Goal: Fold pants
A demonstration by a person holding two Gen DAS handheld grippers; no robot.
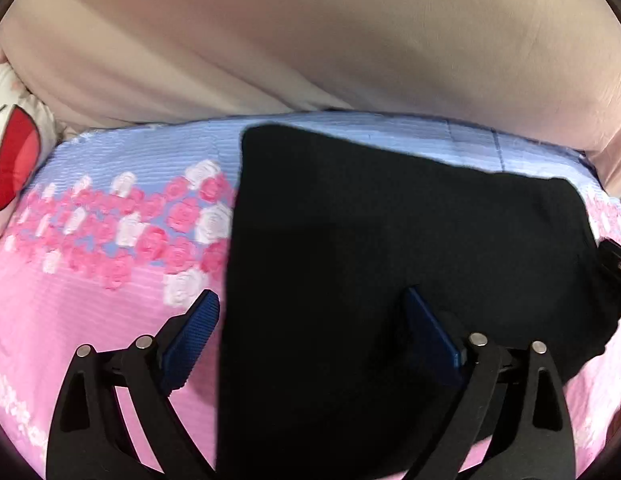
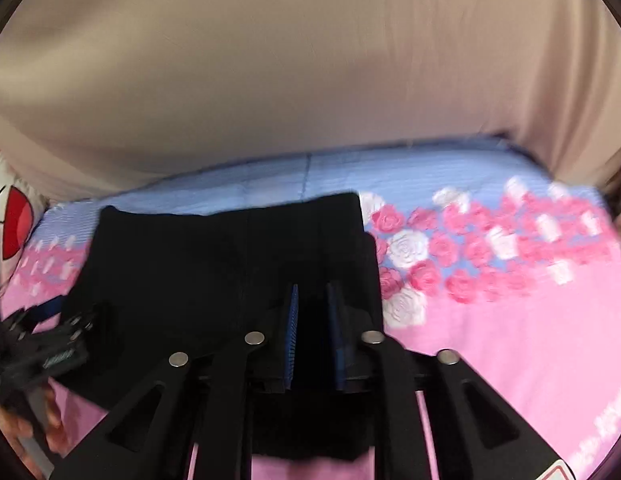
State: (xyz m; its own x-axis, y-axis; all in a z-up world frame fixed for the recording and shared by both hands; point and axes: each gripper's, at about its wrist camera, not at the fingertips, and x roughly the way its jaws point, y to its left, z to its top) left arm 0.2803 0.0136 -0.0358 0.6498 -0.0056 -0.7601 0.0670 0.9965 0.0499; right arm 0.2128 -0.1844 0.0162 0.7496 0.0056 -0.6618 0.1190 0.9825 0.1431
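The black pants (image 1: 390, 240) lie folded on a pink and blue rose-patterned bedspread (image 1: 90, 300). My left gripper (image 1: 310, 320) is open, its blue pads (image 1: 190, 336) wide apart over the pants' left edge, one pad over the bedspread and one over the cloth. In the right wrist view the pants (image 2: 210, 260) fill the middle. My right gripper (image 2: 314, 316) has its blue pads (image 2: 292, 320) close together with black cloth between them, near the pants' right edge. The left gripper (image 2: 50, 344) shows at the far left of that view.
A beige sheet or curtain (image 1: 310, 40) rises behind the bed. A white pillow with a red print (image 1: 14, 160) sits at the far left. The bedspread (image 2: 510, 320) stretches out to the right of the pants.
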